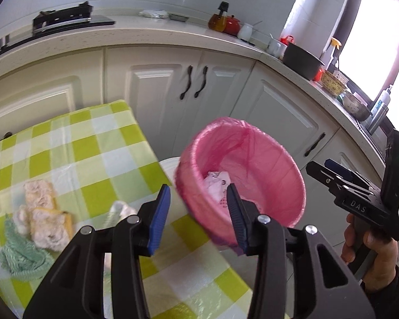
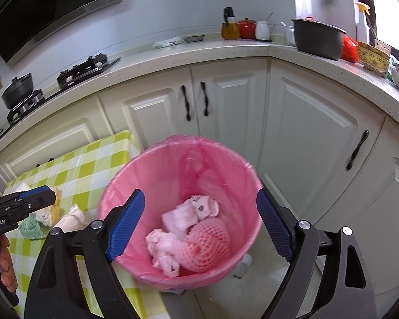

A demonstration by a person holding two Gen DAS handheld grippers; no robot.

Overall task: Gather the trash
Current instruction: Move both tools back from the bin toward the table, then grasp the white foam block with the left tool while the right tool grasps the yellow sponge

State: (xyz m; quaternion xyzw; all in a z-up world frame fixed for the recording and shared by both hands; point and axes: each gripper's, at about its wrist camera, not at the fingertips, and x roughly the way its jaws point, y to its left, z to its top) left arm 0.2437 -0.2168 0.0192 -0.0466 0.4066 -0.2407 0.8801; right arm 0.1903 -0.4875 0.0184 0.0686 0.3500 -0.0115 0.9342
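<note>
A bin with a pink liner point(image 2: 188, 175) stands on the floor beside the table; inside lie crumpled white paper point(image 2: 163, 250) and a pink foam net point(image 2: 207, 244). My right gripper point(image 2: 200, 226) hangs open above the bin's mouth, nothing between its fingers. My left gripper point(image 1: 198, 212) is open and empty, over the table edge next to the bin's rim point(image 1: 252, 159). On the green-checked tablecloth point(image 1: 79, 146) lie yellowish-white crumpled scraps point(image 1: 45, 212), a green net point(image 1: 18, 255) and a small white piece point(image 1: 119, 210). The right gripper point(image 1: 319, 166) also shows at the right, held by a hand.
White cabinets point(image 2: 226, 101) with black handles stand behind the bin. The counter point(image 2: 199, 50) holds a dark pot point(image 2: 319, 38), jars, bowls and a gas hob point(image 2: 87, 66). Tiled floor lies to the right of the bin.
</note>
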